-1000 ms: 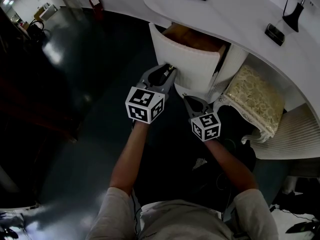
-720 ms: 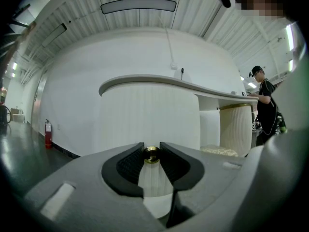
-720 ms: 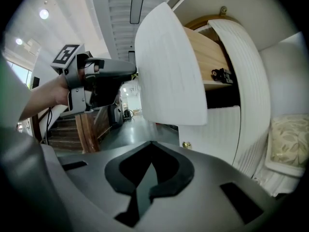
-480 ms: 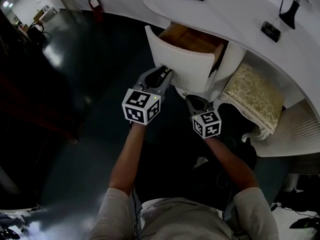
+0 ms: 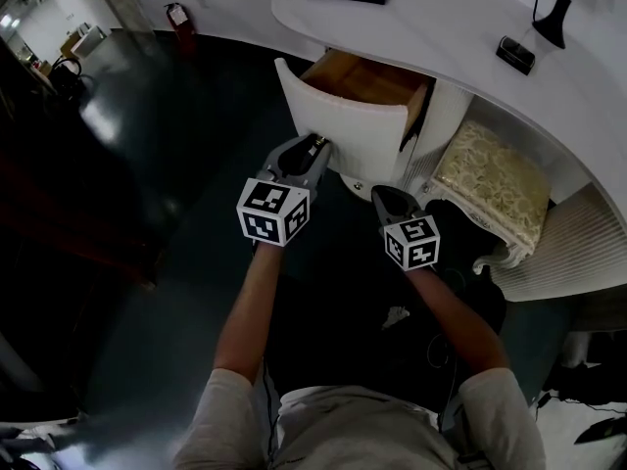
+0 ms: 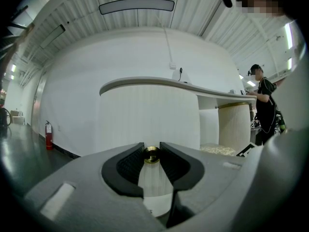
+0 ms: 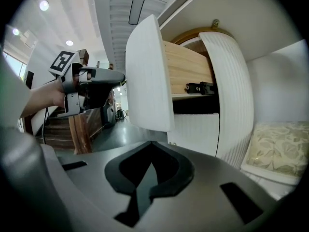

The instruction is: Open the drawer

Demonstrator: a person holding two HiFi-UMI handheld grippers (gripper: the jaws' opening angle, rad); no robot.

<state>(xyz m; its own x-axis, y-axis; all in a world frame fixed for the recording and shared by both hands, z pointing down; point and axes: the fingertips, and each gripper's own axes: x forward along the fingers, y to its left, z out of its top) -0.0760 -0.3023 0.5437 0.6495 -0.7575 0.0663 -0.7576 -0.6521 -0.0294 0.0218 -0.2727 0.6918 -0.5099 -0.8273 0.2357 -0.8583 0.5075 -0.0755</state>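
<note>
Now further out: the drawer (image 5: pixel 345 116) has slid farther from under the white desk (image 5: pixel 451 37) over the last second, so the opening looks well advanced.
The left gripper (image 5: pixel 316 143) clamps the drawer's brass knob (image 6: pixel 151 154); the right gripper (image 5: pixel 376 192) hangs just below the drawer, jaws closed on nothing. The drawer's front is curved, white and ribbed, its sides pale wood.

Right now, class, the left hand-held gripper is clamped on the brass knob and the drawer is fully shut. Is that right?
Not quite. The left hand-held gripper is clamped on the brass knob, but the drawer is not shut: the head view shows it pulled partway out of the desk, its wooden inside exposed.
</note>
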